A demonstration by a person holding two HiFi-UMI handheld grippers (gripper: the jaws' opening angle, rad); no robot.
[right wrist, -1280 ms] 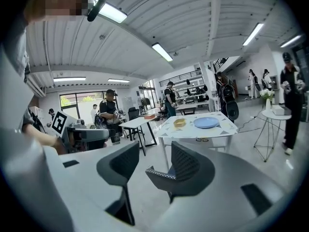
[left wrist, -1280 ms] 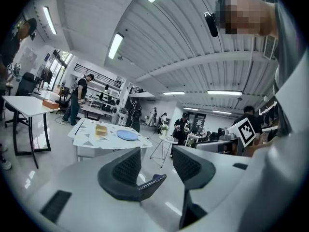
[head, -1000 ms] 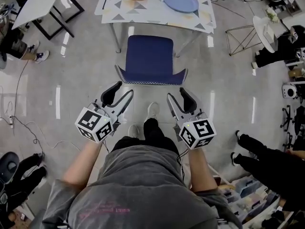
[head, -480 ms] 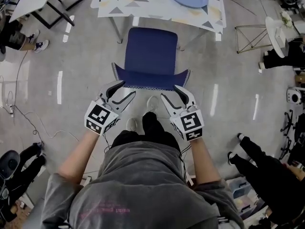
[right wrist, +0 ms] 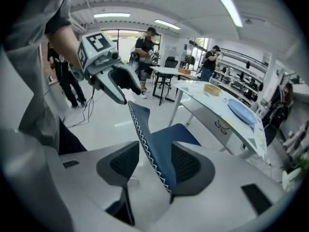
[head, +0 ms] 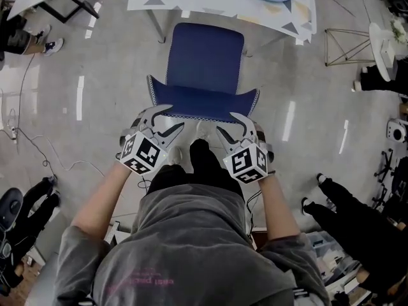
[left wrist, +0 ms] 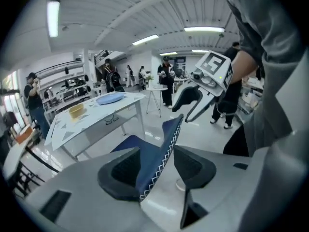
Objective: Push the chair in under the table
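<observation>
The chair (head: 204,59) is being straddled at its backrest by the left gripper (head: 176,116) (jaws just opening) and right gripper (head: 224,120), both gaping; nothing is yet being pushed under the table (head: 191,5).

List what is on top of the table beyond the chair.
A blue plate and a yellow bowl sit on the patterned table. The bowl's inside is hidden by its rim.

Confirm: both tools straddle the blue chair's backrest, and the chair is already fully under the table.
No: the head view shows the chair out in front of the table, not under it. Left tool and right tool do straddle its backrest.
</observation>
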